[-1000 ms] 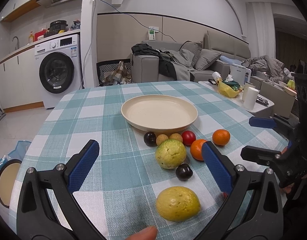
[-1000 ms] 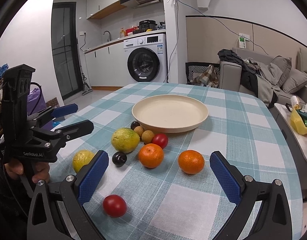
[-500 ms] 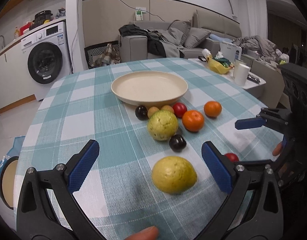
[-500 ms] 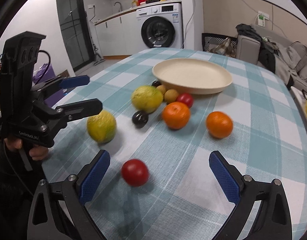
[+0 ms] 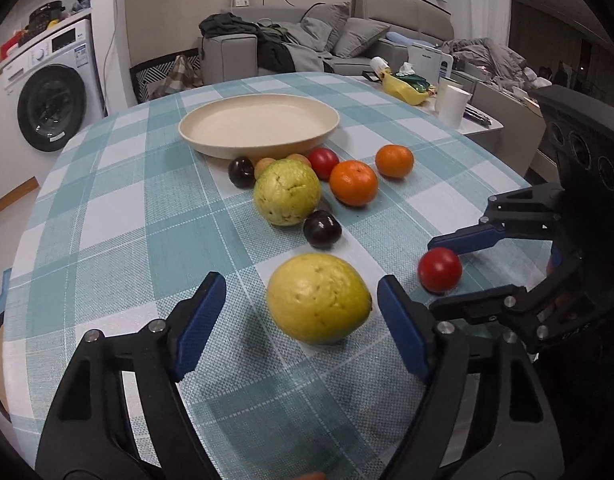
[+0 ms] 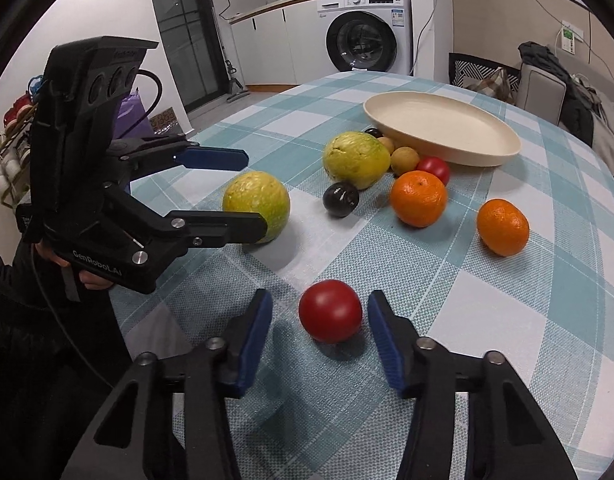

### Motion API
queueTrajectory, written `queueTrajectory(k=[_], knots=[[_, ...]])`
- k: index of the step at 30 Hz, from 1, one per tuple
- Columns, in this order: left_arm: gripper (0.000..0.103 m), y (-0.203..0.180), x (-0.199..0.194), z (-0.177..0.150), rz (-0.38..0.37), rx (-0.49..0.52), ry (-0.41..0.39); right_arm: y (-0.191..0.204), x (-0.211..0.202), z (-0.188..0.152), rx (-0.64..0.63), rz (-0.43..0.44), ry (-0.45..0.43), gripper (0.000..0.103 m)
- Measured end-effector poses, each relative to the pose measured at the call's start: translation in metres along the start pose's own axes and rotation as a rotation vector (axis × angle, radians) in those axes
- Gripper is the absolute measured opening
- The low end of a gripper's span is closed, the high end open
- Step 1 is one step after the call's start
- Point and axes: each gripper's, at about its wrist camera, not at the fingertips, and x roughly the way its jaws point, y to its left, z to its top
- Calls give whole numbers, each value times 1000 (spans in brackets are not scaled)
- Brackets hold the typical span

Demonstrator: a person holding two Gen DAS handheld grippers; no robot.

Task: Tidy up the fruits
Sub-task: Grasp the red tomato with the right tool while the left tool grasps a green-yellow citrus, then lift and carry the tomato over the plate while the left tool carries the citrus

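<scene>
1. The left gripper (image 5: 301, 316) has its jaws closing around the near guava (image 5: 318, 298), which sits low in the middle of the left wrist view. The fruit lies between the blue pads but off-centre: it is just beside the right pad (image 5: 403, 330), with a clear gap to the left pad (image 5: 199, 320). Neither pad presses on it yet.

2. The right gripper (image 6: 319, 334) is also closing, with the tomato (image 6: 330, 310) between its pads in the lower middle of the right wrist view. A gap shows on both sides, narrower on the right, so nothing is pinched so far.

3. Both fruits rest on the checked cloth (image 5: 147, 220), just beyond the fingertips rather than deep between them.

4. The guava is roughly round, slightly wider across the frame, so the pads meet it across its longer side. The tomato is round and has no axis that matters.

5. The plate (image 5: 259, 126) stands empty in the upper middle of the left view, beyond the other fruit: a second guava (image 5: 287, 192), two oranges (image 5: 353, 182), plums and small fruits clustered just before its rim.

6. Judged from this layout, each hand is nearer its own fruit, and the loose cluster lies between them and the plate.
</scene>
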Motion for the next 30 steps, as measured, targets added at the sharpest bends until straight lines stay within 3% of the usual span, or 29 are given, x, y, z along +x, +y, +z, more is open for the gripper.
queueTrajectory(k=[5, 10, 16, 21, 26, 30], knots=[[52, -2, 0, -2, -34, 4, 15, 4, 1, -2, -15, 3, 11, 40], [52, -2, 0, -2, -33, 7, 17, 3, -1, -2, -16, 0, 14, 32], [51, 1, -7, 2, -35, -29, -18, -2, -11, 3, -8, -10, -48, 32], [37, 4, -15, 11, -28, -46, -67, -13, -20, 12, 54, -47, -121, 32], [38, 4, -17, 15, -24, -28, -61, -27, -24, 16, 116, -81, -152, 32], [47, 1, -5, 10, -21, -8, -7, -32, -25, 16, 136, -85, -158, 32]])
